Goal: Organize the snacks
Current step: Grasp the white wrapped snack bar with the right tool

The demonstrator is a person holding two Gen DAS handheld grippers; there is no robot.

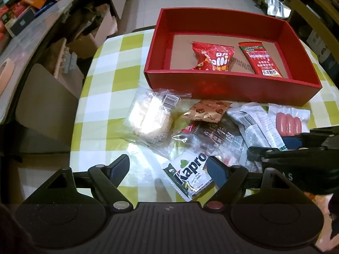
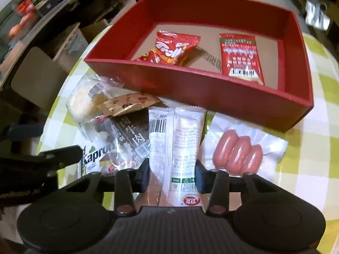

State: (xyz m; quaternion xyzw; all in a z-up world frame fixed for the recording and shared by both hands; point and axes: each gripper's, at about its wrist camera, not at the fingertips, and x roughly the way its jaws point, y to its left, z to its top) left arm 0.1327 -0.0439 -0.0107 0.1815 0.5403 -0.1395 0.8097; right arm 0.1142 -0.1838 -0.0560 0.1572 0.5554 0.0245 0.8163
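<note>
While both grippers hover over the green-and-white checked tablecloth (image 1: 110,63), the stock lies as follows. Open red cardboard box (image 1: 228,86), far side of the table: holds a red puffed candy bag (image 1: 213,60) and, well apart to its right, a flat red sachet with a barcode label (image 1: 261,60); bare brown floor remains at the box's left end. Just beside its near wall, a crowded heap: clear-wrapped pale pastry (image 1: 150,118), gold-brown foil packet (image 1: 204,110), dark beef-snack pack (image 1: 209,139), white "Kapro" wafer packet (image 1: 188,173), clear vacuum pack of three pink sausages (image 2: 237,156). Right gripper (image 2: 172,176): pads clamped on both long edges of the tall white plastic sachet (image 2: 178,139). Left gripper (image 1: 169,169): fingers spread wide over the wafer packet, touching nothing. Open cloth lies left of the heap.
</note>
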